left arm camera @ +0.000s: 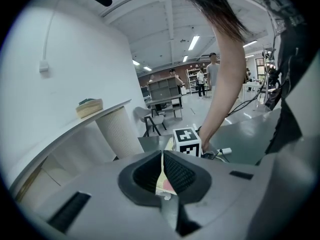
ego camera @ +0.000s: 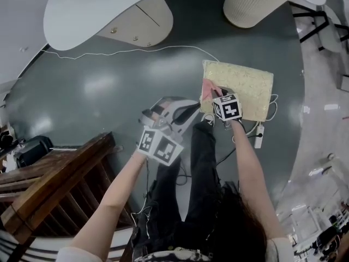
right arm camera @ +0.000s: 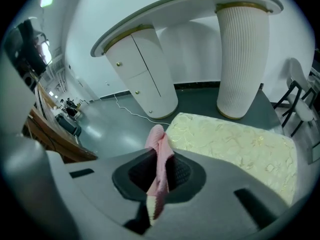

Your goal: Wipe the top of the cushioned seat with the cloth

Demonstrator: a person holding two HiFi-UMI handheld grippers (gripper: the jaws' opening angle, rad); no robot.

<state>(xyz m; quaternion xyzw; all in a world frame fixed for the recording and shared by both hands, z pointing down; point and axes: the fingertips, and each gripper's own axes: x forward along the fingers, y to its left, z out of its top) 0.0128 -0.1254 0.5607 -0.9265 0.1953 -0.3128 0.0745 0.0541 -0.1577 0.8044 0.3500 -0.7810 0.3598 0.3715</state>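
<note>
I'm working in a big open indoor hall, something like a showroom or studio office. The floor is glossy grey. A curved white counter stands on a ribbed column and a rounded cabinet. Strip lights run overhead. Far off I see shelves, chairs and people standing about.

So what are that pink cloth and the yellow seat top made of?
The pink cloth looks like soft terry or microfibre: matt, fuzzy, hanging limp. The cushioned seat seems covered in pale yellow woven fabric, perhaps brocade: a floral pattern glints faintly on it.
</note>
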